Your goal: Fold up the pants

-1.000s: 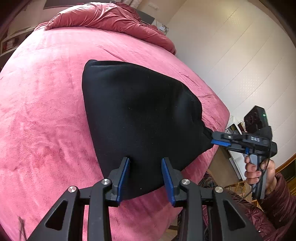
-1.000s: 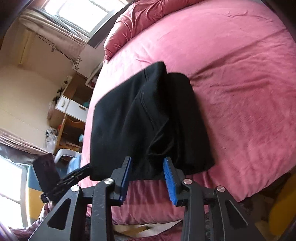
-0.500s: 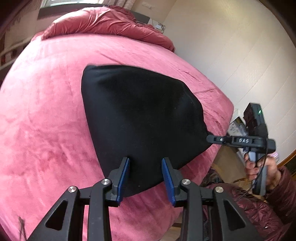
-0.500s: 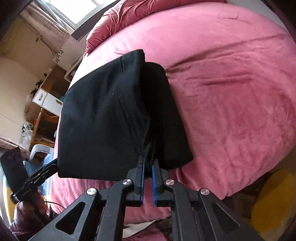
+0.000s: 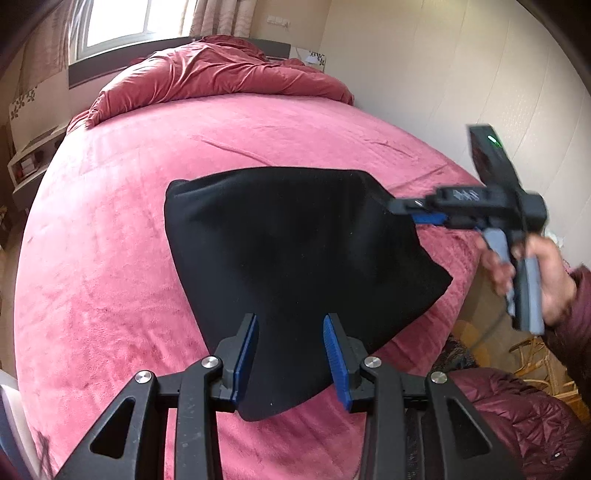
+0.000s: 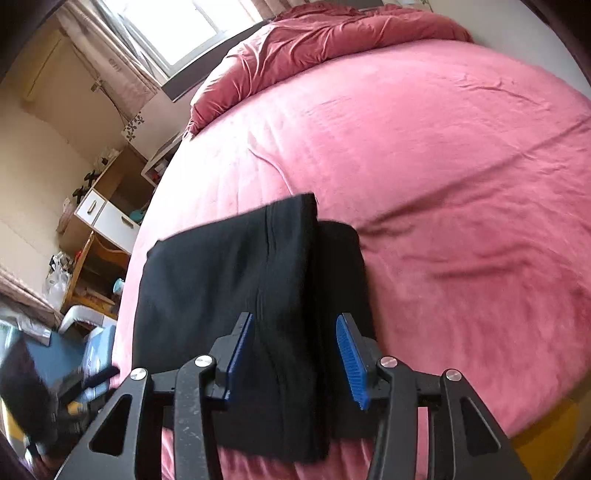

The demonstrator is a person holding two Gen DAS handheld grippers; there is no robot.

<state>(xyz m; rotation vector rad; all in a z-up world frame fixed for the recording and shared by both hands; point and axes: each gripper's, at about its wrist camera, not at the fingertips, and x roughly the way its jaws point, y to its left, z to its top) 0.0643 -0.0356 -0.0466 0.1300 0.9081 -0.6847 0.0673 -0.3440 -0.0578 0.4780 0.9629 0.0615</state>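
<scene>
A: Where are the pants (image 5: 295,258) now?

B: I see the black pants folded into a thick bundle on the pink bed cover (image 5: 110,258), near the edge of the bed closest to me.

A: And my right gripper (image 6: 295,360)?

B: Its jaws have just been opening. They stand apart, the bundle shows between the blue pads (image 6: 349,360), and I see no pad pressing on it.

A: The left gripper (image 5: 290,363)?

B: Also apart, over the near corner of the pants, not clamped on the cloth. Behind, a red duvet (image 5: 221,70) lies bunched under the window (image 5: 118,26).
</scene>
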